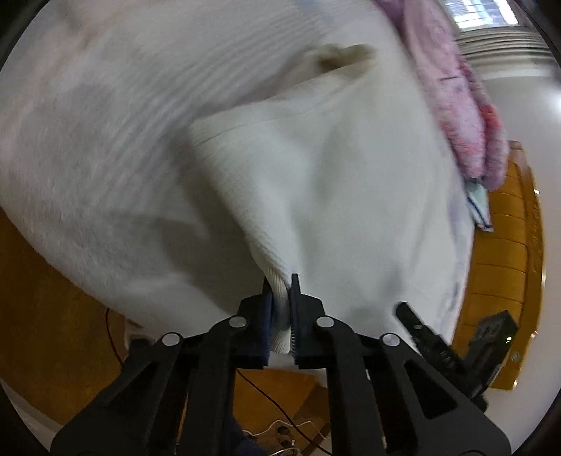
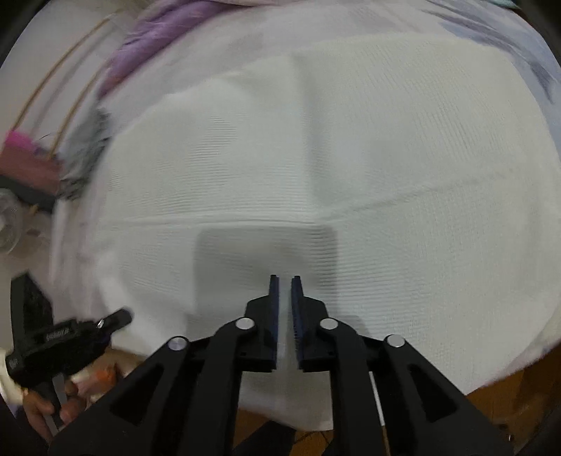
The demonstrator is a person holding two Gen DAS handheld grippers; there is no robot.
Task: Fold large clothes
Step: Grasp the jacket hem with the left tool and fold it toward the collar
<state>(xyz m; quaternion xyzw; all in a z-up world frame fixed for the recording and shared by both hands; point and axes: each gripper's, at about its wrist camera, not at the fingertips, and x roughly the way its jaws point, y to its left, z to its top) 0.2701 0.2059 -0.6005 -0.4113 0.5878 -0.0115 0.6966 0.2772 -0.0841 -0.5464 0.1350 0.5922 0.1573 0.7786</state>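
Left gripper point(image 1: 280, 280) clamped on a ribbed hem of the white garment point(image 1: 315, 182), cloth rising ahead and spreading both ways. Right gripper point(image 2: 284, 280) slightly parted, nothing pinched, hovering above the flat white knit stretching ahead. Purple fluffy cloth point(image 2: 154, 31) far ahead-left.

Both views are wrist fisheyes looking steeply down along their own fingers, very close to the white knit garment point(image 1: 343, 196), which fills most of each frame. Shared: that garment and the purple fluffy cloth point(image 2: 147, 38) at its far edge; the right view also catches the left gripper point(image 2: 119, 317) at lower left.
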